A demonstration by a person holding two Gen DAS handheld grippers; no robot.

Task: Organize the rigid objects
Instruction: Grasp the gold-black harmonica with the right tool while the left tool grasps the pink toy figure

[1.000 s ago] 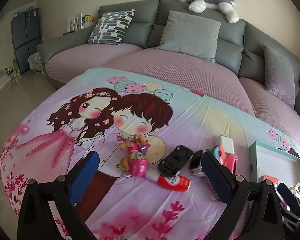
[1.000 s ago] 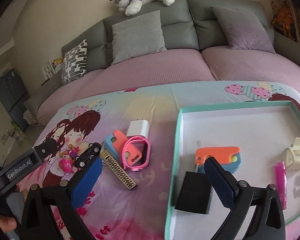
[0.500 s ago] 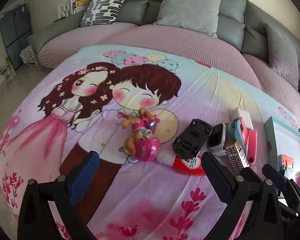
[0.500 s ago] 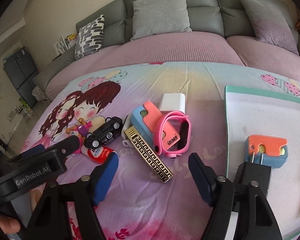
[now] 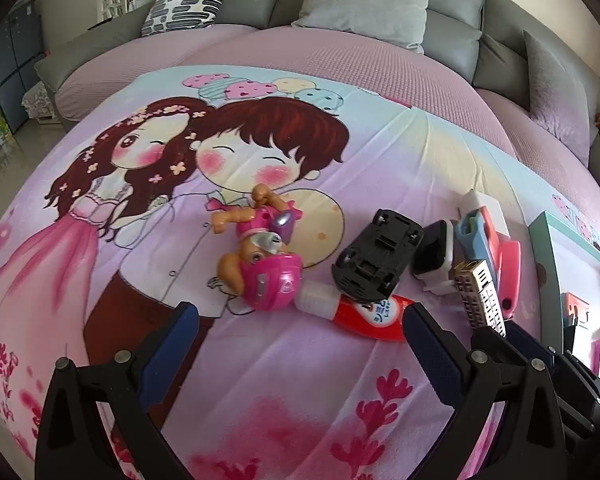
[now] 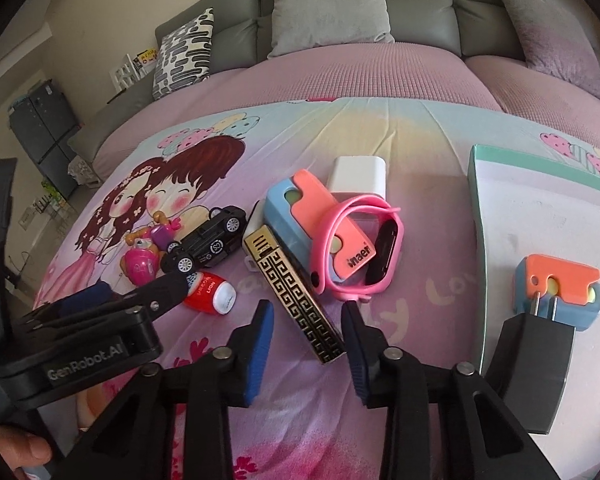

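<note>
Toys and gadgets lie scattered on a cartoon-print sheet (image 5: 148, 240) spread before a grey sofa (image 6: 340, 4), beside a teal-rimmed tray (image 6: 476, 216).

The right gripper (image 6: 306, 322) has its jaws parted around the near end of the gold-and-black patterned bar (image 6: 296, 296), the pads just beside it and not clamped; the bar lies flat and slantwise, its far end against a blue-and-orange case (image 6: 300, 212). A pink watch band (image 6: 364, 248) rests on that case, with a white block (image 6: 358, 174) behind. Left of the bar are a black toy car (image 6: 206, 242), a red tube (image 6: 208, 292) and a pink pup figure (image 5: 260, 256). The left gripper (image 5: 300, 332) hangs released, its jaws wide, near the tube. A black plug adapter (image 6: 532, 364) and another blue-and-orange case (image 6: 558, 294) lie in the tray.
</note>
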